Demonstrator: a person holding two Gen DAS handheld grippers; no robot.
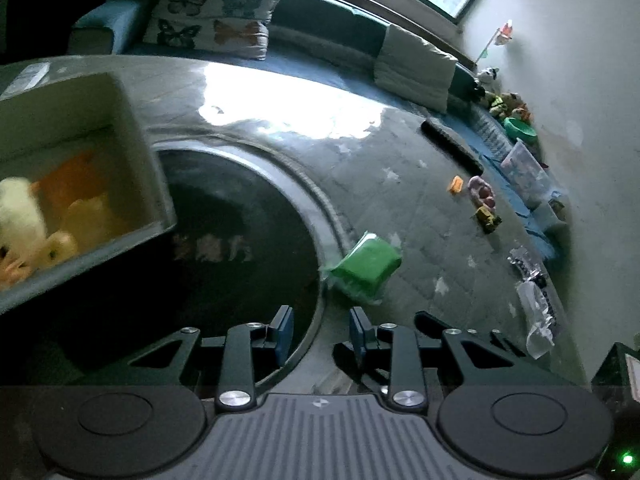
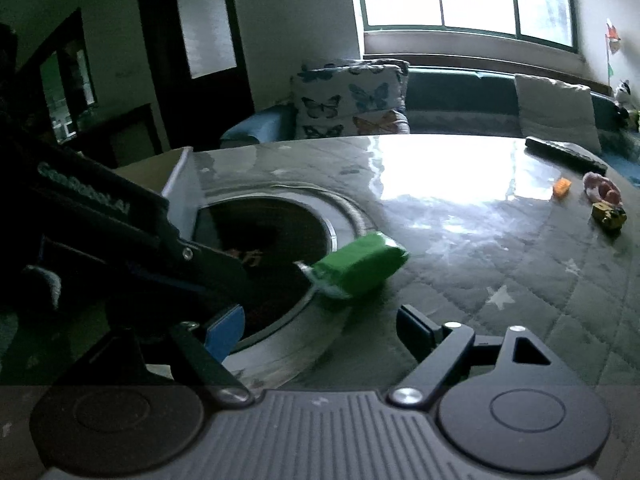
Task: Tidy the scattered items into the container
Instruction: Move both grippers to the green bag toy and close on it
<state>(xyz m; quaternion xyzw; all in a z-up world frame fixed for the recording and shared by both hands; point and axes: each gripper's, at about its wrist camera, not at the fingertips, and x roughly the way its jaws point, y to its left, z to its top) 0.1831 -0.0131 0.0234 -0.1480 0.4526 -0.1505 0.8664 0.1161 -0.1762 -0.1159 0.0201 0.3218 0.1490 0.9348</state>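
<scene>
A green wrapped packet (image 1: 366,267) lies on the table at the rim of a round dark inset (image 1: 240,248); it also shows in the right wrist view (image 2: 358,267). My left gripper (image 1: 321,334) is open and empty, just short of the packet. My right gripper (image 2: 320,330) is open and empty, also just short of it. A white box (image 1: 136,136) at the left holds plush toys, one white, others orange and yellow. Its corner shows in the right wrist view (image 2: 182,188). An orange block (image 1: 456,184), a pink toy (image 1: 482,192) and a yellow toy truck (image 1: 489,218) lie farther right.
The left gripper's body (image 2: 120,248) crosses the left of the right wrist view. A dark remote (image 1: 452,142) lies near the far table edge. Clear plastic bags (image 1: 534,300) lie at the right edge. A sofa with butterfly cushions (image 1: 212,12) stands behind the table.
</scene>
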